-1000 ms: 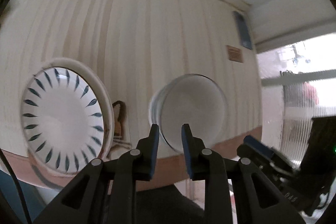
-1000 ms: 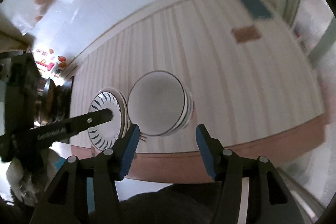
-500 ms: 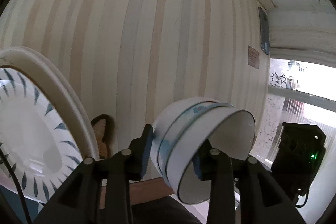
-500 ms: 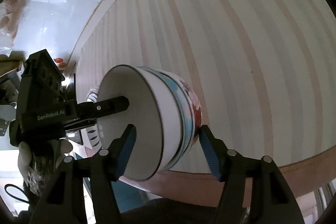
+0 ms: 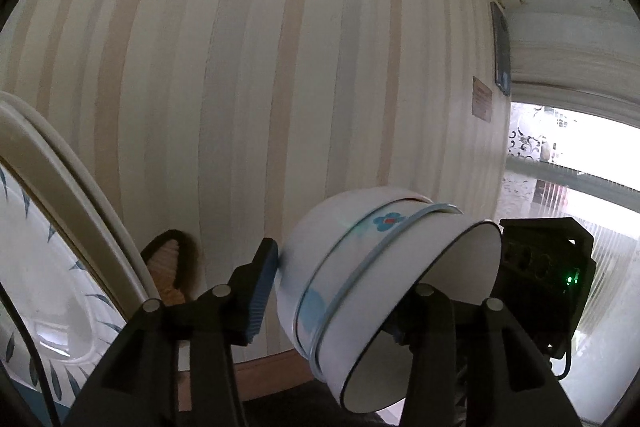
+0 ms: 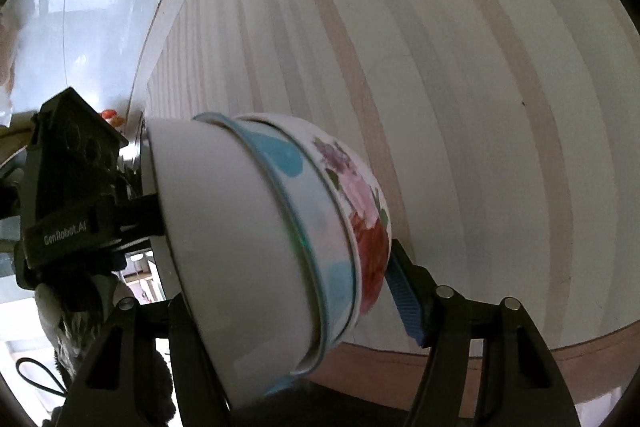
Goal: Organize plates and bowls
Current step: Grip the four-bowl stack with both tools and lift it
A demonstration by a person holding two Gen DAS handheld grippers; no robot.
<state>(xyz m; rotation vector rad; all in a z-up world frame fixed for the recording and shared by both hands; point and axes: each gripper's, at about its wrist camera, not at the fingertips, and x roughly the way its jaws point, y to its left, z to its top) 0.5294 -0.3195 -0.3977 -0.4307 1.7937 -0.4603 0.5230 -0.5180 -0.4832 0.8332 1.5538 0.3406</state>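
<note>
Stack of three nested ceramic bowls, straddled by both grippers above the striped tabletop

The left gripper has just been opening its jaws, its blue pad beside the stack's wall; whether the pads press I cannot tell. The right gripper stands astride the same white, blue-banded and flowered stack, grip likewise unclear. A white leaf-patterned plate lies at the left, near the table's brown edge

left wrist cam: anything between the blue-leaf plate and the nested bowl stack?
Yes. Left wrist view: a brown slipper-like object on the striped tabletop lies between the white blue-leaf plate and the stack of nested white bowls.
</note>
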